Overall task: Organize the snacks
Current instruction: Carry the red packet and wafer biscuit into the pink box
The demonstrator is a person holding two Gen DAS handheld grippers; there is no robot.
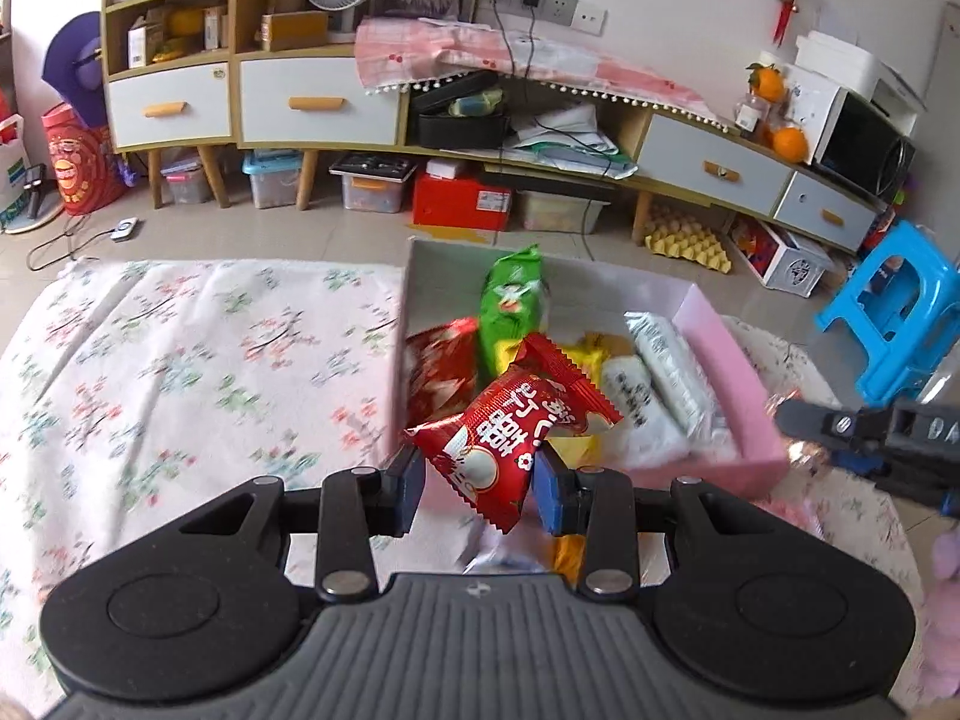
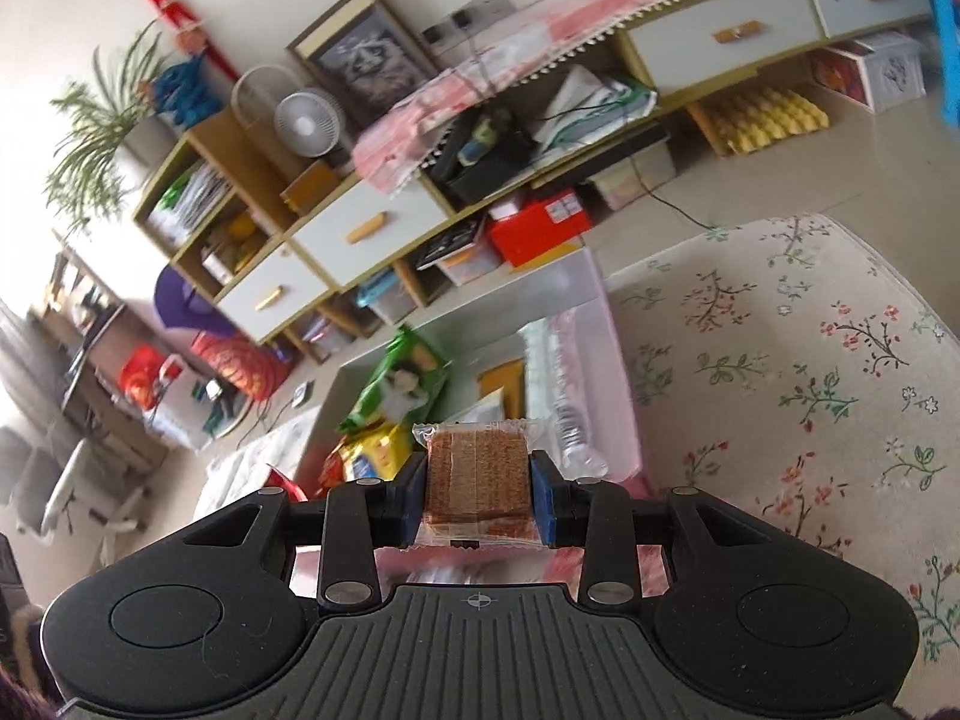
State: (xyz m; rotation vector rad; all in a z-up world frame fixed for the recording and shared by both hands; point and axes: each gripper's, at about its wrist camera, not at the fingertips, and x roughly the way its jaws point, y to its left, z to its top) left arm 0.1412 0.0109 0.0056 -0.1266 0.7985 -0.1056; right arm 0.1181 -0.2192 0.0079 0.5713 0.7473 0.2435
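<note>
Evidently light and crinkly, a red snack packet (image 1: 516, 438) is pinched mid-body by the left gripper (image 1: 480, 480), while a clear-wrapped brown wafer block (image 2: 478, 474), judged brittle, is clamped at its sides by the right gripper (image 2: 478, 501), both over the near edge of the pink box (image 1: 714, 348).

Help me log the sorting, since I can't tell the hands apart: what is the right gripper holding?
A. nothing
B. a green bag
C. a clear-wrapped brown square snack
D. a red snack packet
C: the right gripper is clamped on a clear-wrapped brown square snack; the red packet is in the left gripper.
</note>
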